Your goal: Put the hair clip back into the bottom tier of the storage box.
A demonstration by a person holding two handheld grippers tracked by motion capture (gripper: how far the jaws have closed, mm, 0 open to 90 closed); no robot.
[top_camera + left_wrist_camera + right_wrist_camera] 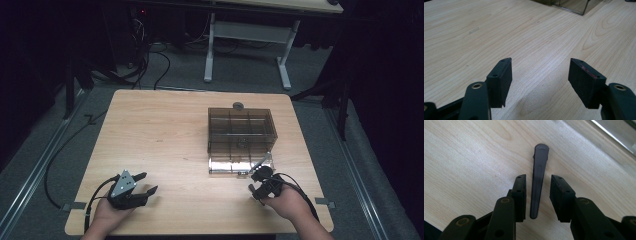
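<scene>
- Table [165, 150]: a light wooden top carried everything you worked with; its bare grain also lay under both grippers in the two gripper views
- Organizer box [241, 131]: a smoky, see-through plastic case with inner dividers stood on the right half of the table, its clear lid [235, 165] folded down flat on the wood toward you; one corner of the box [571, 5] appeared at the top of the left gripper view
- Left gripper [142, 184]: you held it low over the near left part of the table, well apart from the box; in the left gripper view [540, 80] its jaws stood wide apart with only bare wood between them
- Right gripper [256, 182]: you held it near the right front edge, just beside the lid's near edge; in the right gripper view [537, 195] its jaws stood partly apart, one on each side of the clip, and a thin gap showed on either side, so neither pad pressed on it
- Clip [538, 180]: a slim, dark, tapered hair clip lay flat on the wood, its narrow end between the right jaws and its rounded wide end pointing away from them, near the lid's bright edge [611, 135]
</scene>
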